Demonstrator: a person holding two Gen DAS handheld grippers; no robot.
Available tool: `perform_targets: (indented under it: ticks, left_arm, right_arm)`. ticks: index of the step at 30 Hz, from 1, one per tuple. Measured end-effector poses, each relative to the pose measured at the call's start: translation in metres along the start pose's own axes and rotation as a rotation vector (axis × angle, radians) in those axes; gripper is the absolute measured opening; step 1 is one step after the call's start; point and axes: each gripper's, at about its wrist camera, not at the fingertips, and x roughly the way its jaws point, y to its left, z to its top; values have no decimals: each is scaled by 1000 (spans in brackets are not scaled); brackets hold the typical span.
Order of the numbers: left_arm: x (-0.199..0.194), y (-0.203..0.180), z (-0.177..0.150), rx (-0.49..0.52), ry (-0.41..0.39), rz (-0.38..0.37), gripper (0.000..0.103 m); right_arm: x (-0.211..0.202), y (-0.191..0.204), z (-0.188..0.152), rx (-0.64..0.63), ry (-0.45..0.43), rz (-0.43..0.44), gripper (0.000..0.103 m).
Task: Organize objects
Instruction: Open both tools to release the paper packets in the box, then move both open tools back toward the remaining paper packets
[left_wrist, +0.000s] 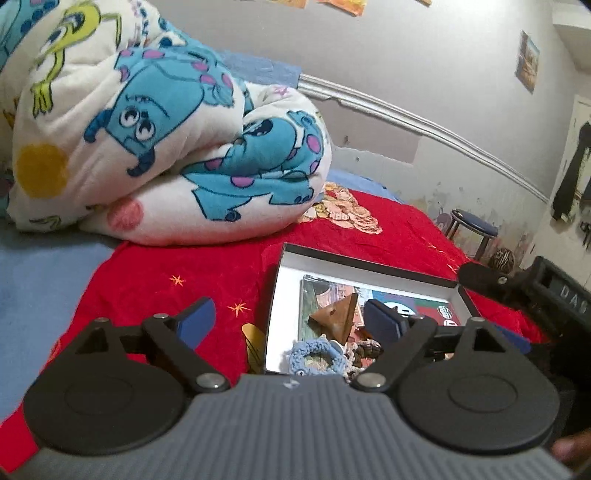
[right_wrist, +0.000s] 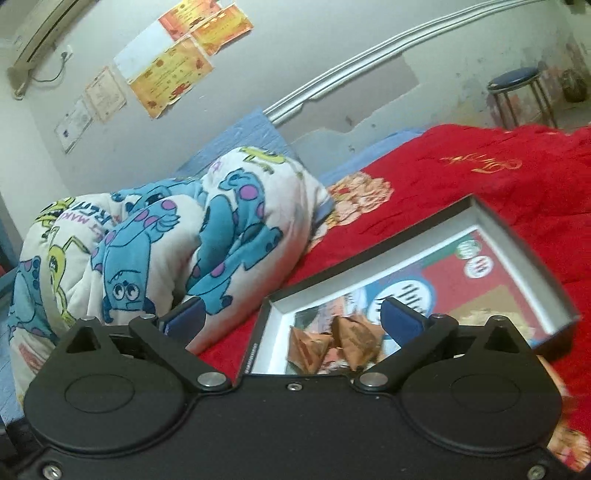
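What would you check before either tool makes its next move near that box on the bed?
1. Left tool open and holding nothing: ok.
2. Right tool open and holding nothing: ok.
3. Box lying flat and open on the red bedspread: ok.
4. Wooden pyramid and blue crochet ring already inside the box: ok.
5. Any items left outside the box to tidy: cannot tell.
6. Rolled cartoon blanket apart from the box: ok.

Shallow black-rimmed box (left_wrist: 369, 264), white inside, open on red blanket (left_wrist: 166, 280) — holds flat picture card (right_wrist: 436, 280), brown wooden pyramid pieces (left_wrist: 338, 314), blue crochet scrunchie (left_wrist: 317, 358) at near end.
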Motion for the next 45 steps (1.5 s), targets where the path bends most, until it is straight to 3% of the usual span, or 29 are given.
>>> perform_targets:
  ticks: [4,8,13,20,24,28,36,40,43,45]
  left_arm:
    - [-15,-2,-4,-16,0,-38,94]
    - [-29,0,-20,-5,27,-29,96]
    - [-28,2,-34,-70,138,-60,96]
    - [-16,-26,-57,67,239,-70,95]
    - [-7,-45,-66,158,267,-46,90]
    - [3,-52,-72,164,283,-50,89]
    - [32,-62,-77,177,353,-36,68]
    - [38,-62,-79,188,371,-13,63]
    - [41,-60,-79,169,391,-17,48]
    - [43,-60,-78,175,395,-6,32]
  right_arm:
    - [-31,-3,7,-60,-1,-79,102]
    - [-65,-12,3,-179,-1,-231,101]
    - [-95,-36,-3,-105,102,-423,96]
    - [-110,-50,-23,-59,200,-482,95]
    - [-94,-52,-31,-46,226,-489,95]
    - [-68,-57,-37,-43,246,-521,94]
    - [-46,-68,-41,32,247,-530,91]
    - [-38,-67,-42,28,237,-545,91]
    - [-33,-67,-44,24,229,-545,91]
    - [-30,-65,-45,6,223,-556,88]
